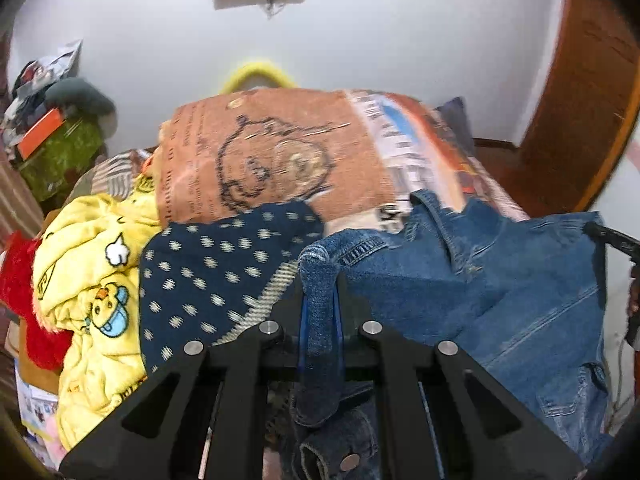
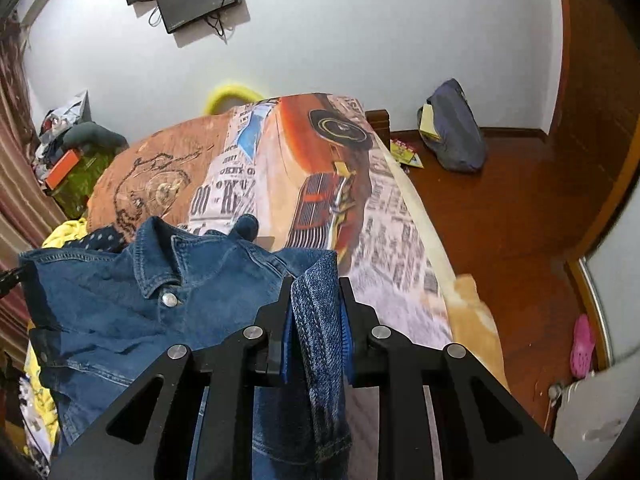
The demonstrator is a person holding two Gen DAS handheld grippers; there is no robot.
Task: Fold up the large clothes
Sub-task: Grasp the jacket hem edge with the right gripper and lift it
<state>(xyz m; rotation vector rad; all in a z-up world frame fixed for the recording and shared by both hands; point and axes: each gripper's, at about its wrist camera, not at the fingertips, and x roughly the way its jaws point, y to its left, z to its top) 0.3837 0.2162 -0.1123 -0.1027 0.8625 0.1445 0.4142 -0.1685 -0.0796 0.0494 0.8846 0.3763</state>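
A blue denim jacket (image 1: 500,292) hangs stretched between my two grippers above the bed. My left gripper (image 1: 320,280) is shut on a thick rolled edge of the denim, which bulges up between the black fingers. In the right wrist view the jacket (image 2: 132,304) shows its collar and a metal snap button. My right gripper (image 2: 316,284) is shut on another seamed edge of the jacket; the fabric runs down between the blue pads. The tip of the right gripper (image 1: 612,236) peeks in at the far right of the left wrist view.
A bed (image 2: 400,216) with a newspaper-and-car print cover lies ahead, an orange blanket (image 1: 280,152) at its head. A dark dotted garment (image 1: 216,276), a yellow cartoon blanket (image 1: 88,280) and red fabric (image 1: 20,280) pile at left. Wooden floor (image 2: 500,208), a grey bag (image 2: 456,132), a pink shoe (image 2: 582,344) lie right.
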